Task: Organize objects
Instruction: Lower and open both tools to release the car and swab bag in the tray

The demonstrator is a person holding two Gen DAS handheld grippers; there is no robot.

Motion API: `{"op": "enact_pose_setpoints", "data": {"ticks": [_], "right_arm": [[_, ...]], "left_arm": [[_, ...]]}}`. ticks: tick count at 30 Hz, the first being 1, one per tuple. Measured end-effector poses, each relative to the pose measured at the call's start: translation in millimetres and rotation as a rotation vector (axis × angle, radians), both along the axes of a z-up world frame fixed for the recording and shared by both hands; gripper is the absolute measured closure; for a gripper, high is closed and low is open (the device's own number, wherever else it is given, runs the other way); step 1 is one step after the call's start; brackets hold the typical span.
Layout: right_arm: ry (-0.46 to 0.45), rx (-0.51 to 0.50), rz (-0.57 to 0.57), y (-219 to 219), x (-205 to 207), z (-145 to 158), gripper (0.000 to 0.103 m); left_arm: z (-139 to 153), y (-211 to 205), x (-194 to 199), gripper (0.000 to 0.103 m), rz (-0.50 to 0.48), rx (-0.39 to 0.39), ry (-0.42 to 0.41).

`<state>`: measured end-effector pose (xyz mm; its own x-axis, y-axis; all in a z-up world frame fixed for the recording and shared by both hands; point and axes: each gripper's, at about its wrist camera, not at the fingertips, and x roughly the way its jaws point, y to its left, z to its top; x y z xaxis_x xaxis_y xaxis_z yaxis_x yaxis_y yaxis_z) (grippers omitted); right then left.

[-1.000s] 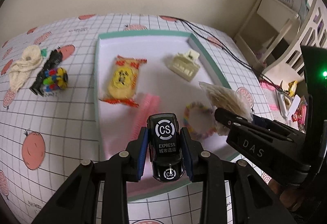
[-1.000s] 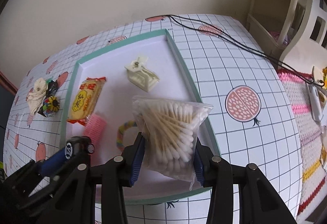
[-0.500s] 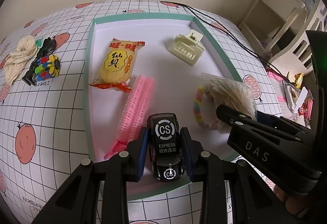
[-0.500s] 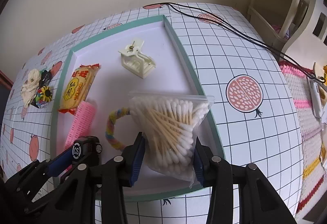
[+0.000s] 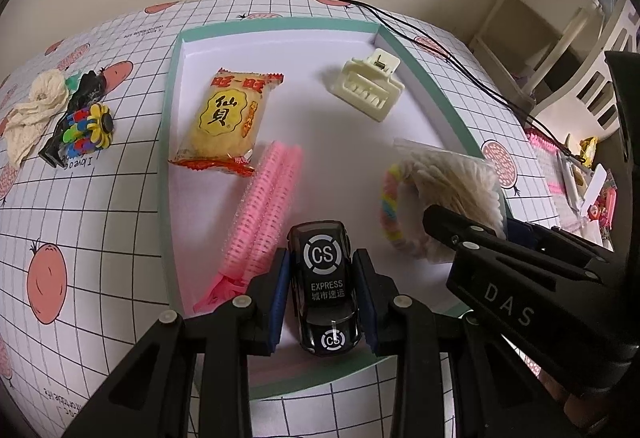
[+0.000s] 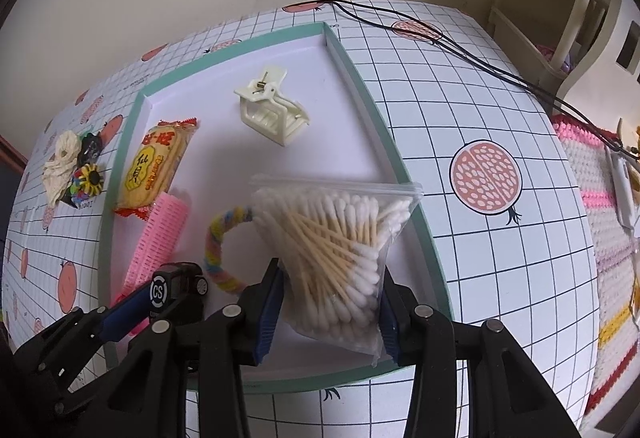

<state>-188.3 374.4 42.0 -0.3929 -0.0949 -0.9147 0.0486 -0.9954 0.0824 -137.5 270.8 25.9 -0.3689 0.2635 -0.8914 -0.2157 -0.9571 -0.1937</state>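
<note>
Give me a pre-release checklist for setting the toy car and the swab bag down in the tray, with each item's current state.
1. Left gripper clamped on toy car: ok.
2. Right gripper clamped on cotton swab bag: ok.
3. Car over the tray floor, inside the near rim: ok.
4. Car clear of the pink comb: cannot tell; they look very close.
5. Bag fully inside the tray: not ok; its corner overhangs the right rim.
6. Bag clear of the pastel loop: not ok; it overlaps the loop.

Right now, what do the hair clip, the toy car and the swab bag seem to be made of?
Hair clip: matte cream plastic, probably, with a small metal spring at its hinge.
Toy car: glossy black body, plastic or painted metal; unclear.
Swab bag: thin clear plastic film, creased, with swabs visible inside.
</note>
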Motion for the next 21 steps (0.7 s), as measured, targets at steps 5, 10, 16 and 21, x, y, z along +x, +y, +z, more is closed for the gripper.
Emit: {"op": "enact_pose_setpoints", "data": {"ticks": [5, 10, 16, 21], "right_arm": [[0.008, -0.007, -0.004, 3, 1, 2, 0.052], [0.029, -0.014, -0.014, 6, 4, 7, 0.045], [0.069, -0.020, -0.021, 7, 7, 17, 0.045], [0.114, -0.026, -0.030, 7, 9, 27, 0.045]], "left_arm": [[1, -1, 1, 0.070, -0.008, 0.021, -0.007], [10, -3, 4, 0.070, -0.016, 0.046, 0.009], [21, -15, 5, 0.070, 0.019, 0.076, 0.031], [30, -32, 6, 0.070, 0.065, 0.105, 0.059]]}}
